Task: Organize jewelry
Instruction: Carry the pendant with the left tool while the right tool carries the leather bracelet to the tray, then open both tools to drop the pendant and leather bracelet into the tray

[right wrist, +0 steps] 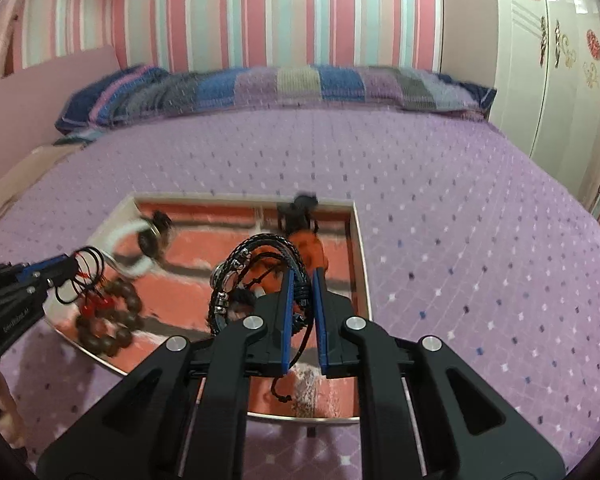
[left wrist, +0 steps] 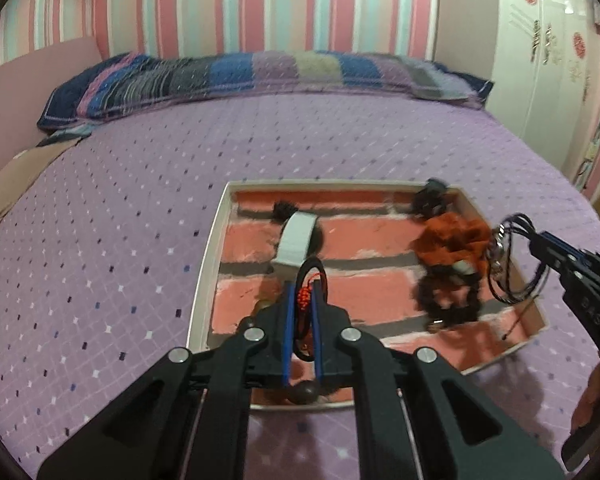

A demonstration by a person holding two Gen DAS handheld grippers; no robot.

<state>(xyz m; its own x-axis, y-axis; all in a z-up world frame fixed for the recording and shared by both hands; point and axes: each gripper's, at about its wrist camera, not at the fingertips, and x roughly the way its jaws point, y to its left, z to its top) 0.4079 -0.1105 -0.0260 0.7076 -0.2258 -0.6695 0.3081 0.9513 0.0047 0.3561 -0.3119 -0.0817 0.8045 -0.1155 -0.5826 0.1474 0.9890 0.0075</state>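
Lilac quilted bedspread [left wrist: 112, 208] is carrying the one landmark here, a shallow white-walled tray [left wrist: 210, 256] with salmon padded rows, and every place below is being given relative to it. Inside it, a rust-orange fabric piece [left wrist: 450, 240] with dark fuzzy loops is lying toward its right wall, and a white bangle [left wrist: 296, 240] is resting near its far left rows, so some pieces are already sitting in the tray, though loosely rather than in tidy rows. Both hand-held tools are hanging above it with loads: the left gripper [left wrist: 303, 300] is pinching narrowly on the black cord of a brown wooden bead bracelet [right wrist: 112, 320] with red knots, dangling over the tray's near left corner, while the right gripper [right wrist: 303, 280] is clamping a bundle of braided black leather bracelets [right wrist: 256, 264] over its near right part. Judging from this, sorting is roughly midway: these two pieces are yet to be laid down, and the jumble by the right wall probably needs straightening.
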